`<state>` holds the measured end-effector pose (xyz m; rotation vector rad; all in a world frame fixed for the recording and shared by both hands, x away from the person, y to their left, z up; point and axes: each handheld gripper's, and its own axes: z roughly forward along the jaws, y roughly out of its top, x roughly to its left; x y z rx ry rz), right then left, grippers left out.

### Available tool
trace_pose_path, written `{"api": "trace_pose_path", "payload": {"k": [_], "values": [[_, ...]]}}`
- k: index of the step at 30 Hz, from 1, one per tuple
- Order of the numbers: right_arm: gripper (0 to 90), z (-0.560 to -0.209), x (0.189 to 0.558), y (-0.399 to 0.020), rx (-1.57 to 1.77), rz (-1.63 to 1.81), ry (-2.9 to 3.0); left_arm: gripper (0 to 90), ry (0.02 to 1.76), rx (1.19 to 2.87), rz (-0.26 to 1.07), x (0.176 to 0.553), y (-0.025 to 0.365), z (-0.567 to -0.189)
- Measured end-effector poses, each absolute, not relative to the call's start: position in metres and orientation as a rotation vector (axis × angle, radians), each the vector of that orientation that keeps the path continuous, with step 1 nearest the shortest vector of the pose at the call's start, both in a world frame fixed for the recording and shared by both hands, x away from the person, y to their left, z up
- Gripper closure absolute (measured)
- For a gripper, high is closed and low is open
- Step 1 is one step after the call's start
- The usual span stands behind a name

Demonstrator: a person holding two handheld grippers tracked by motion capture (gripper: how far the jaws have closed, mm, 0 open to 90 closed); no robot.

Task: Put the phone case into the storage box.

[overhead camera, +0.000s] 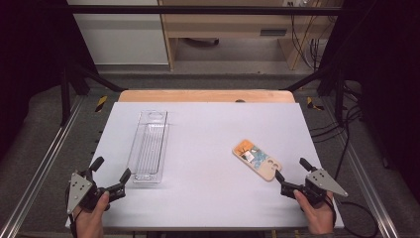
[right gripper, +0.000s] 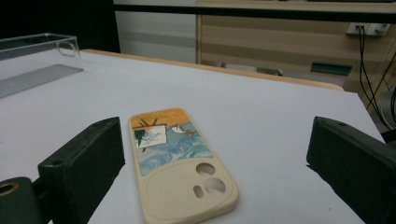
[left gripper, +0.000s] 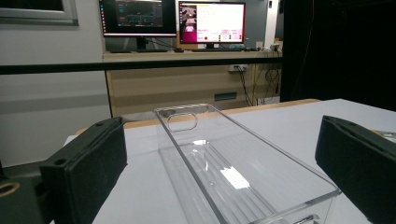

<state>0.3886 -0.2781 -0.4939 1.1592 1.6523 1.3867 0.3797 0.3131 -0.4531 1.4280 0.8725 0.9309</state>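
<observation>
High view showed nothing started yet: the beige rubbery phone case with a painted wave print lay well right of the long clear plastic tray, untouched. Left gripper and right gripper both sat wide open and empty, so grabbing and placing was probably all still ahead.

Two monitors (lit) on wooden desk.

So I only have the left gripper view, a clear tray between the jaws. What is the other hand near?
Observer: The right gripper sits by a phone case, jaws open, not touching it.
Operator: Which way up is the case?
Observer: In the right gripper view it lies flat with its back up: a painted picture, cream rim, camera holes at the end near the gripper.
Operator: Where does my clear tray lie on the table?
Observer: The clear tray runs lengthwise away from the person on the left half of the table, apart from the case; the left gripper sits open at its near end.
</observation>
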Motion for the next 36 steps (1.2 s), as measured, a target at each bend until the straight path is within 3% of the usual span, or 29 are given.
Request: {"api": "trace_pose_path", "payload": {"k": [25, 36], "values": [[8.3, -0.463, 0.434, -0.262, 1.242, 1.006, 2.172, 2.0, 0.878, 1.426, 0.935, 0.375, 0.317, -0.452], [17.5, -0.453, 0.461, -0.259, 1.232, 0.9, 2.262, 1.9, 0.88, 1.423, 0.933, 0.374, 0.318, -0.451]]}}
